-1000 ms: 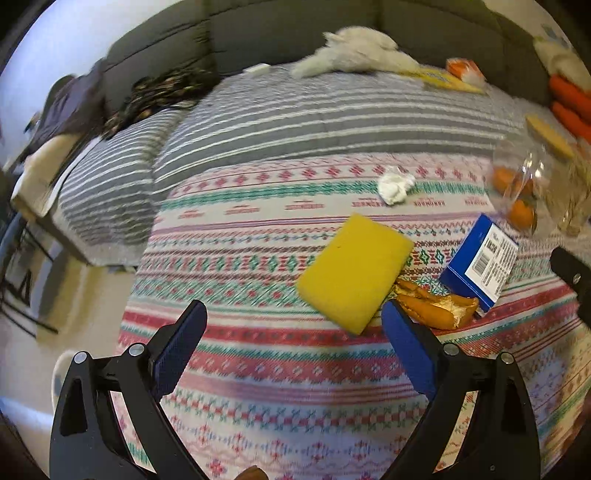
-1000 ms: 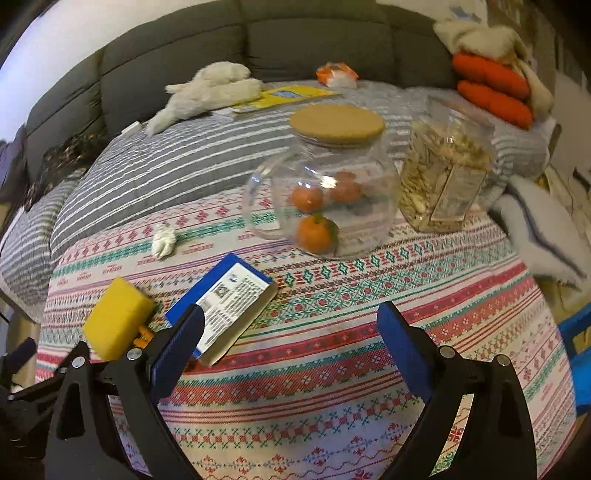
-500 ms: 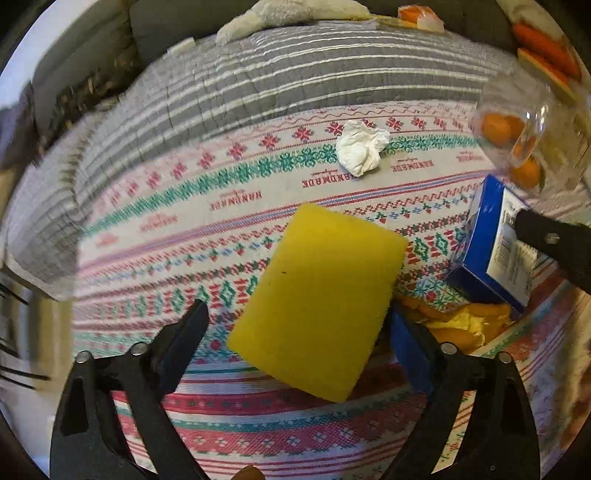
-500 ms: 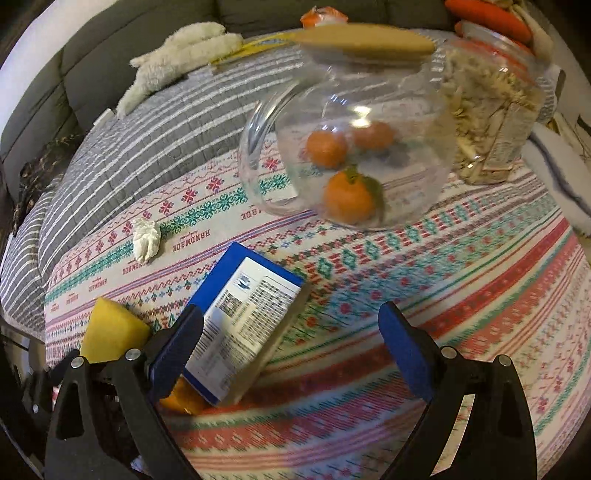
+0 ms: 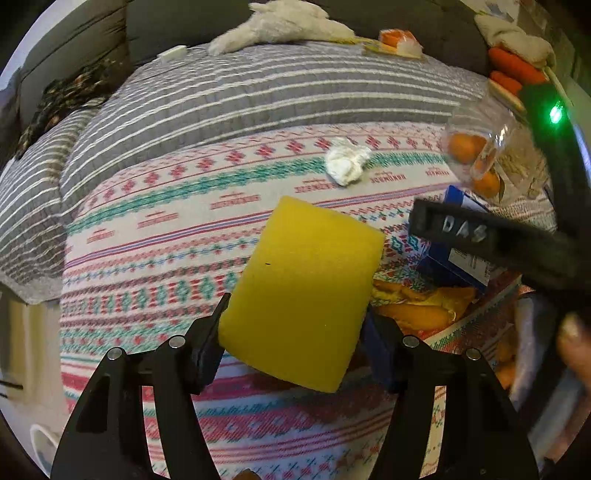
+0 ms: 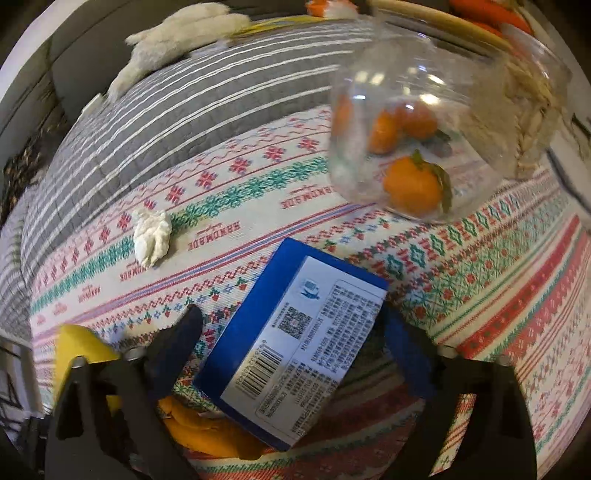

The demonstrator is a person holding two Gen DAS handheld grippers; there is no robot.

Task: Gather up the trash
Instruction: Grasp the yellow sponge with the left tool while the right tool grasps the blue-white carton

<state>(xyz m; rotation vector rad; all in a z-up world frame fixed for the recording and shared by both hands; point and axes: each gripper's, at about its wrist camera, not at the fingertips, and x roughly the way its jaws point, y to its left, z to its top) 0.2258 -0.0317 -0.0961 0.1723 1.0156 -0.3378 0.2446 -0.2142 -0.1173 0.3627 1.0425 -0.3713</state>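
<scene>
My left gripper [image 5: 293, 332] is shut on a yellow sponge [image 5: 303, 291], its fingers pressing both sides. My right gripper [image 6: 291, 332] is open, its fingers astride a blue and white box [image 6: 295, 354] without clearly touching it. Orange peel [image 5: 417, 306] lies between sponge and box; it also shows under the box in the right wrist view [image 6: 207, 432]. A crumpled white tissue [image 5: 347, 164] lies further back on the patterned tablecloth [image 5: 166, 229]; it shows in the right wrist view [image 6: 151, 242] too. The right gripper's body crosses the left wrist view.
A clear glass jar [image 6: 417, 122] with oranges stands behind the box, a jar of seeds [image 6: 532, 110] beside it. Beyond the table is a grey striped blanket [image 5: 258, 92] on a sofa with a white plush toy [image 5: 288, 22].
Both grippers moved forward and down. The left closed on the yellow sponge. The right came down around the blue box, still open.
</scene>
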